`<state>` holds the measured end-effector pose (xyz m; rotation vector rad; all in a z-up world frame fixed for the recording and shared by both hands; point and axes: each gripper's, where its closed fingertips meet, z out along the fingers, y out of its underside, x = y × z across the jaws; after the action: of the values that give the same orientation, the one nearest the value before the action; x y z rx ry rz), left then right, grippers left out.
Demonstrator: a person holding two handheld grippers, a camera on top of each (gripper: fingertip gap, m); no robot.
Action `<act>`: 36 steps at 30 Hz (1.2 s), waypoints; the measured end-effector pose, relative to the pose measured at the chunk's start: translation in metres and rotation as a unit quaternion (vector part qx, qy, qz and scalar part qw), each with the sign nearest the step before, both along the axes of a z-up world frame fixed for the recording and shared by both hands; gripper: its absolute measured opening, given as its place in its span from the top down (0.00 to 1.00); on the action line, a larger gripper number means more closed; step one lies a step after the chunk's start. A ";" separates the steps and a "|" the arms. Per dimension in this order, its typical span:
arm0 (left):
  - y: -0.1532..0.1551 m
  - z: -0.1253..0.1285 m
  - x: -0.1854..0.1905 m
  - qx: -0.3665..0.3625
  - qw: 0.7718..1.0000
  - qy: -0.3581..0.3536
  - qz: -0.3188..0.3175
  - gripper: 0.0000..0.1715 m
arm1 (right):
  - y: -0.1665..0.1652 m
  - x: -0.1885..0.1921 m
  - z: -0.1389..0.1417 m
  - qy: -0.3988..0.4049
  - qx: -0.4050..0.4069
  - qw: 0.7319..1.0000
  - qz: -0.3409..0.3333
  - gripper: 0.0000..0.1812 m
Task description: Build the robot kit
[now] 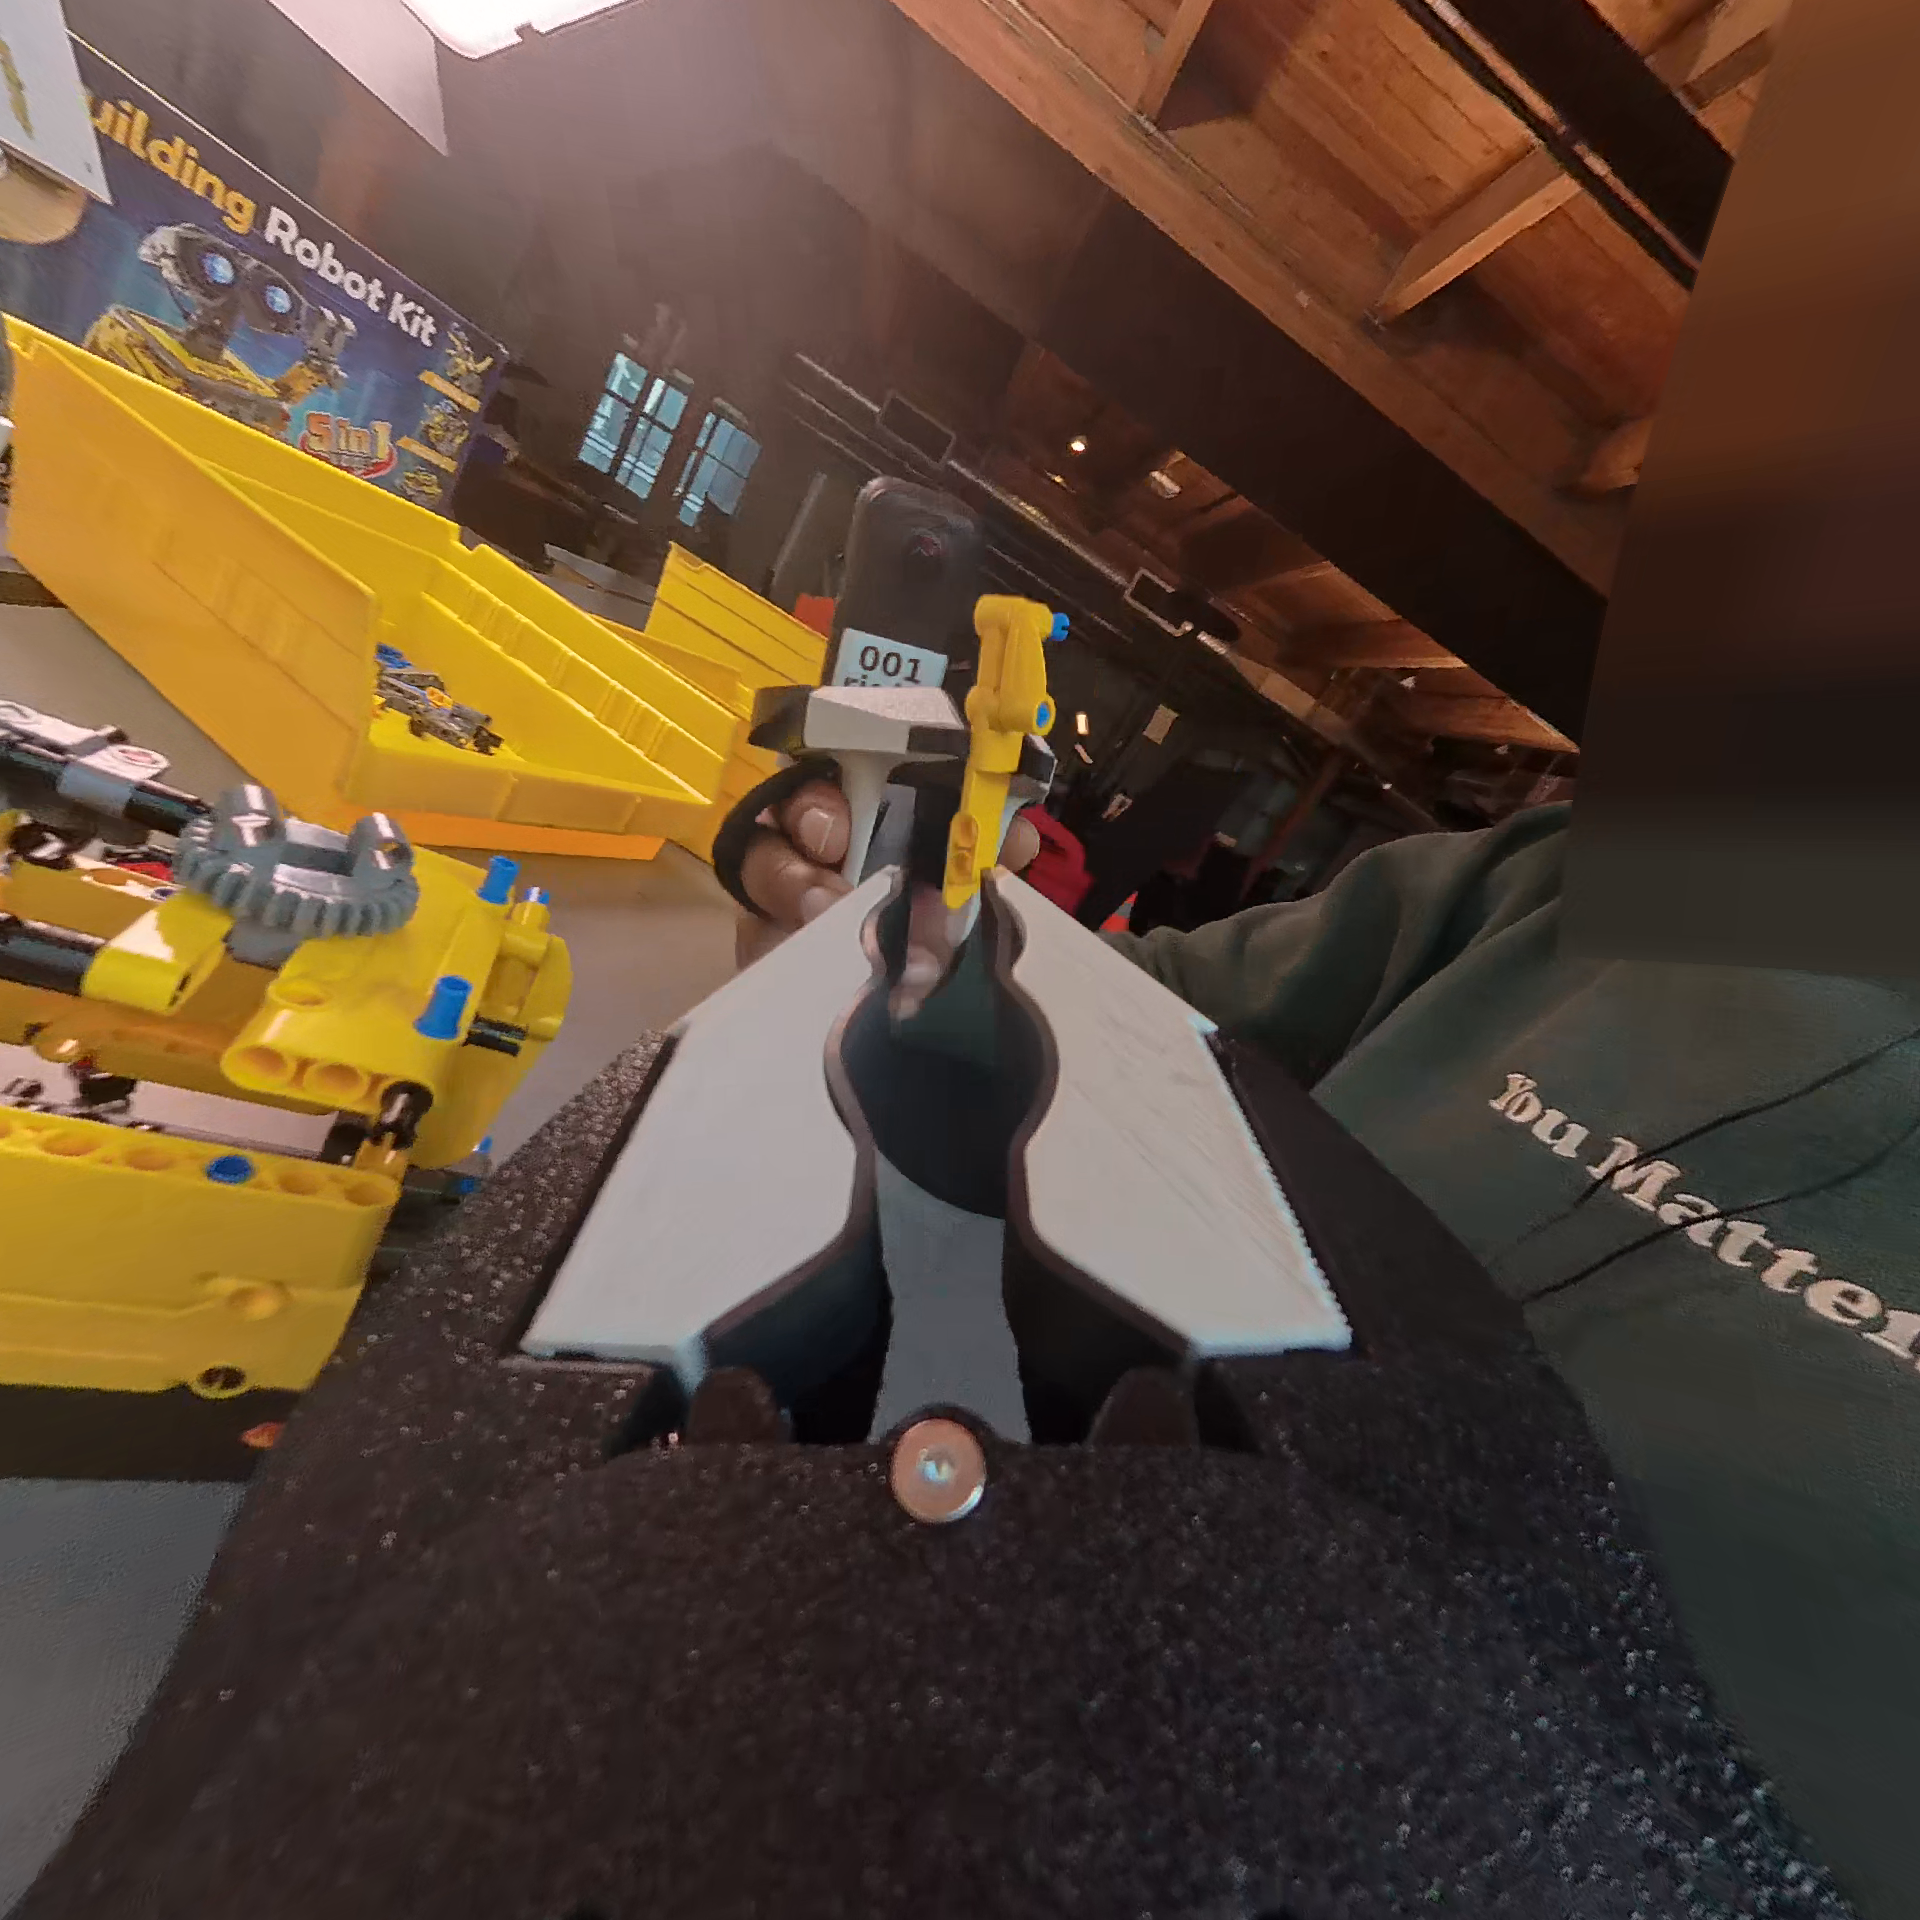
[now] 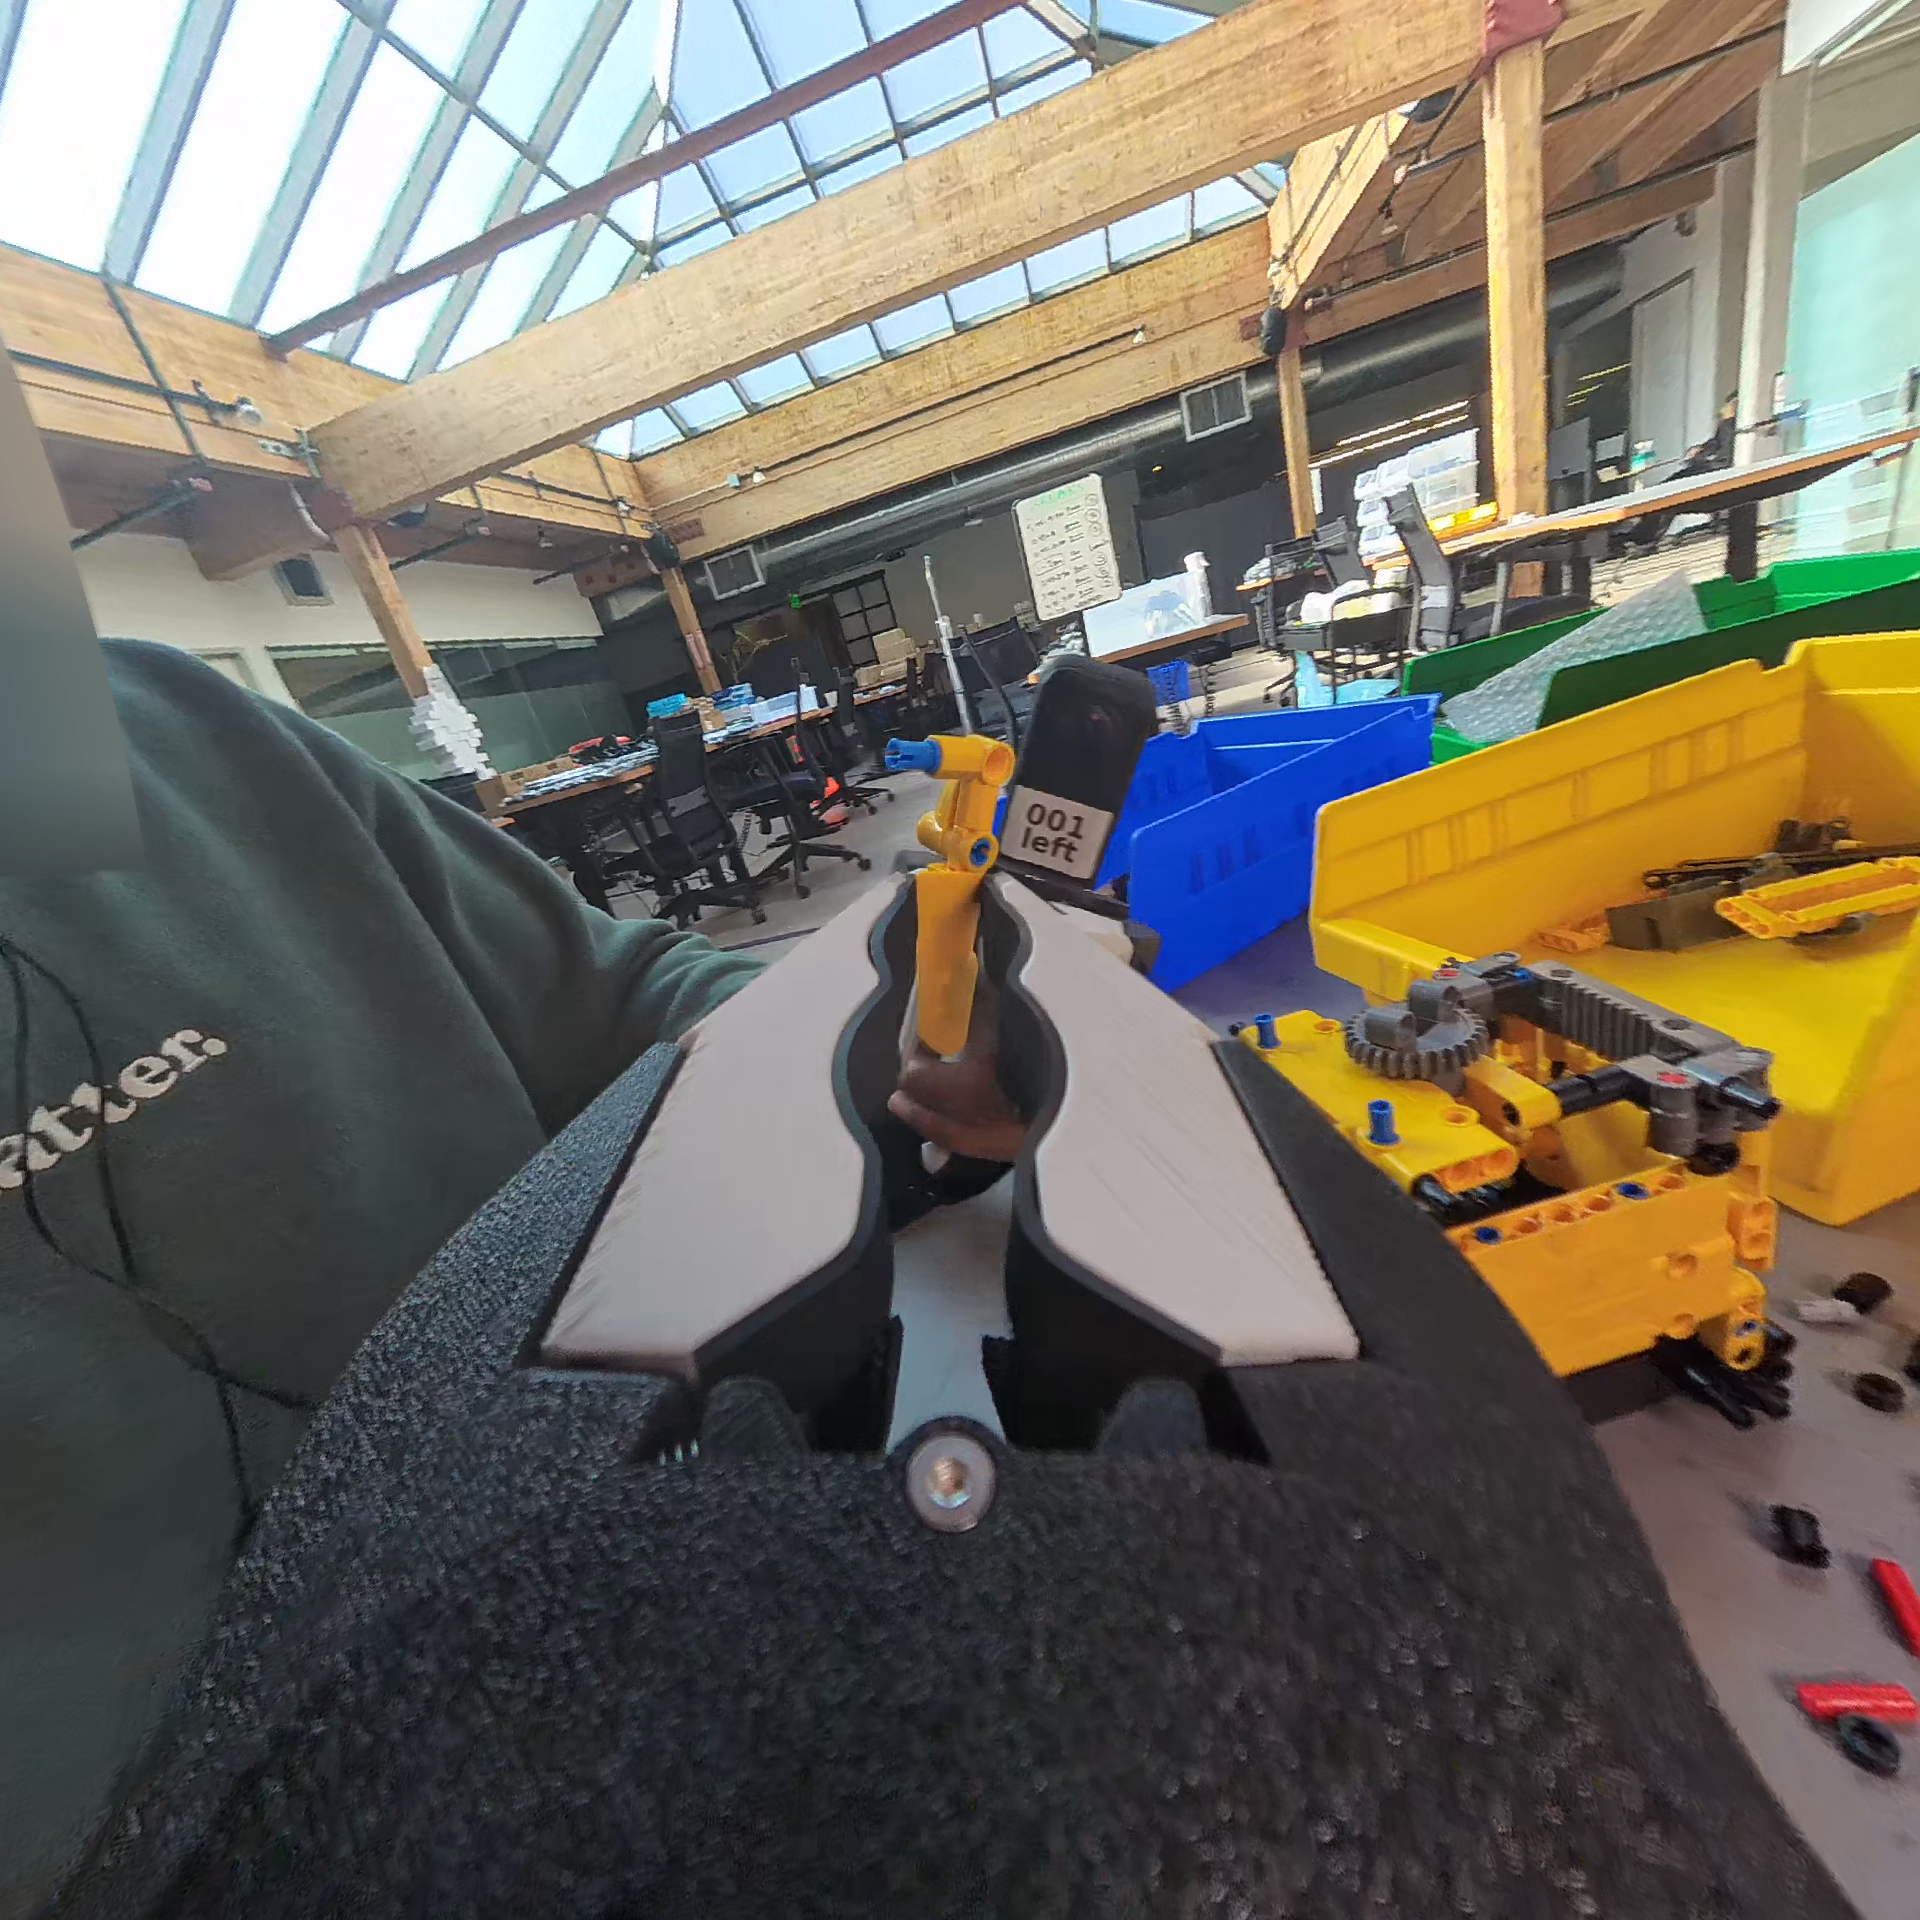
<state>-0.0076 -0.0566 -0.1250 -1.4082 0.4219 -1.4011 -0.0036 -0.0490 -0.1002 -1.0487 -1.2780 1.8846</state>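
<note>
A yellow brick arm piece with blue pins (image 1: 995, 727) stands upright between my two grippers, which face each other above the table. My left gripper (image 1: 945, 888) is closed to a narrow gap on the piece's lower end. My right gripper (image 2: 951, 899) is shut on the long beam of the same piece (image 2: 948, 956), which rises past its fingertips. The right gripper's camera housing (image 1: 904, 561) shows just behind the piece. The left gripper's housing (image 2: 1081, 727) shows behind it in the right wrist view. A hand shows below each far gripper.
A partly built yellow brick model with a grey gear (image 1: 312, 987) (image 2: 1558, 1174) stands on the table beside the grippers. Yellow bins (image 1: 260, 582) (image 2: 1558, 831), a blue bin (image 2: 1247, 810) and a kit box (image 1: 312, 312) stand behind. Loose red and black pieces (image 2: 1860, 1704) lie nearby. A person's green sweatshirt (image 1: 1662, 1247) is close. The grippers are tip to tip, or close to it.
</note>
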 end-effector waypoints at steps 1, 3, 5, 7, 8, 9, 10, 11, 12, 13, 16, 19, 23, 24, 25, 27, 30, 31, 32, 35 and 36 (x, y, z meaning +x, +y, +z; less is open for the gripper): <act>0.003 -0.003 0.000 0.006 1.000 0.022 0.017 0.91 | 0.006 -0.002 -0.001 -0.002 0.011 1.000 -0.025 0.94; 0.006 -0.009 0.000 0.022 0.997 0.065 0.047 0.89 | 0.019 -0.005 -0.003 -0.008 0.038 0.996 -0.084 0.94; 0.012 -0.016 0.001 0.039 0.989 0.115 0.084 0.88 | 0.033 -0.006 -0.005 -0.018 0.059 0.988 -0.141 0.94; 0.017 -0.023 0.001 0.056 0.977 0.167 0.121 0.87 | 0.043 -0.007 -0.007 -0.029 0.074 0.980 -0.185 0.94; 0.020 -0.026 0.001 0.063 0.970 0.191 0.138 0.87 | 0.046 -0.008 -0.008 -0.034 0.082 0.976 -0.199 0.94; 0.023 -0.029 0.000 0.068 0.963 0.211 0.155 0.87 | 0.047 -0.008 -0.008 -0.038 0.088 0.973 -0.211 0.94; 0.026 -0.031 0.000 0.072 0.957 0.225 0.167 0.87 | 0.049 -0.009 -0.009 -0.042 0.089 0.971 -0.218 0.94; 0.027 -0.031 0.000 0.076 0.954 0.233 0.173 0.87 | 0.050 -0.010 -0.011 -0.047 0.089 0.969 -0.224 0.94; 0.028 -0.031 0.001 0.079 0.952 0.236 0.178 0.87 | 0.050 -0.011 -0.012 -0.051 0.089 0.968 -0.229 0.94; 0.029 -0.030 0.001 0.081 0.950 0.238 0.184 0.87 | 0.050 -0.012 -0.013 -0.055 0.089 0.968 -0.230 0.94; 0.037 -0.029 -0.002 0.081 0.941 0.249 0.213 0.87 | 0.049 -0.014 -0.015 -0.061 0.087 0.967 -0.233 0.94; 0.041 -0.024 0.000 0.091 0.936 0.251 0.230 0.86 | 0.047 -0.016 -0.016 -0.067 0.080 0.965 -0.242 0.95; 0.045 -0.016 0.005 0.115 0.922 0.269 0.255 0.85 | 0.038 -0.022 -0.021 -0.080 0.076 0.963 -0.246 0.95; 0.046 -0.016 0.005 0.118 0.915 0.279 0.266 0.86 | 0.035 -0.024 -0.022 -0.083 0.082 0.962 -0.247 0.95; 0.048 -0.018 0.002 0.119 0.906 0.294 0.279 0.88 | 0.033 -0.025 -0.023 -0.086 0.085 0.962 -0.247 0.95; 0.049 -0.019 -0.001 0.130 0.891 0.320 0.295 0.89 | 0.030 -0.027 -0.025 -0.090 0.082 0.961 -0.248 0.95; 0.047 -0.019 -0.003 0.136 0.882 0.339 0.298 0.91 | 0.028 -0.026 -0.023 -0.085 0.088 0.961 -0.249 0.95; 0.047 -0.019 -0.005 0.135 0.882 0.340 0.298 0.92 | 0.027 -0.026 -0.023 -0.085 0.090 0.961 -0.248 0.96; 0.046 -0.018 -0.006 0.135 0.882 0.338 0.298 0.93 | 0.027 -0.026 -0.023 -0.083 0.091 0.961 -0.246 0.96; 0.044 -0.021 -0.006 0.128 0.888 0.336 0.287 0.93 | 0.026 -0.026 -0.026 -0.088 0.090 0.963 -0.237 0.96; 0.044 -0.022 -0.006 0.124 0.892 0.330 0.282 0.93 | 0.026 -0.026 -0.026 -0.087 0.090 0.964 -0.235 0.96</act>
<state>-0.0136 -0.0129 -0.1468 -1.5985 0.5412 -0.3588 -0.0292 -0.0231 -0.1267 -1.3065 -1.1432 1.3209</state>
